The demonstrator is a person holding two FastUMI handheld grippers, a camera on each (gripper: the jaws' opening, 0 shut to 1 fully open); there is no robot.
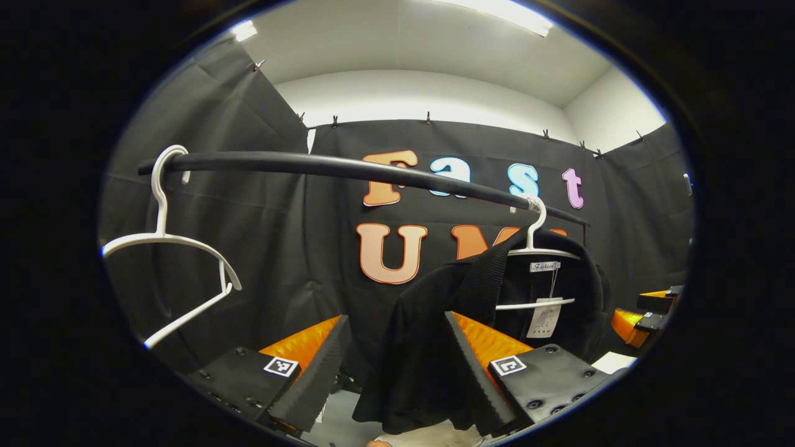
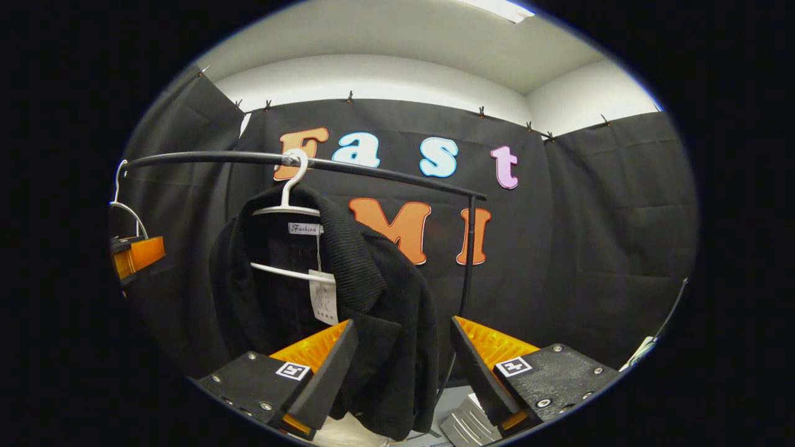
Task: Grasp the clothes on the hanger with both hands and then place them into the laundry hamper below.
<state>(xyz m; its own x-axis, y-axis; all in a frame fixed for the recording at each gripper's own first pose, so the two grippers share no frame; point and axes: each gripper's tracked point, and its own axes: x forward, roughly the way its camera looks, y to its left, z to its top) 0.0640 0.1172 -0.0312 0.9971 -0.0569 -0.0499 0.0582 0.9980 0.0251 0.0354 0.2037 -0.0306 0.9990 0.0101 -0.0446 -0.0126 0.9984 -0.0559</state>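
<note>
A black knit garment point(image 1: 435, 323) with a paper tag hangs on a white hanger point(image 1: 539, 248) from a black rail point(image 1: 348, 167). In the left gripper view its left shoulder and sleeve droop in front of my left gripper point(image 1: 395, 320), which is open, the cloth lying close to the right finger. In the right gripper view the garment point(image 2: 372, 298) hangs left of centre on its hanger point(image 2: 289, 208), and its other sleeve falls between the fingers of my open right gripper point(image 2: 404, 324). Neither gripper presses on the cloth. Each gripper flanks one side of the garment.
An empty white hanger point(image 1: 164, 242) hangs at the rail's left end. The rail's upright post point(image 2: 469, 248) stands just right of the garment. Something pale point(image 2: 348, 431) shows under the garment's hem, and a grey ribbed thing point(image 2: 466, 425) lies beside it. Black cloth walls close in all around.
</note>
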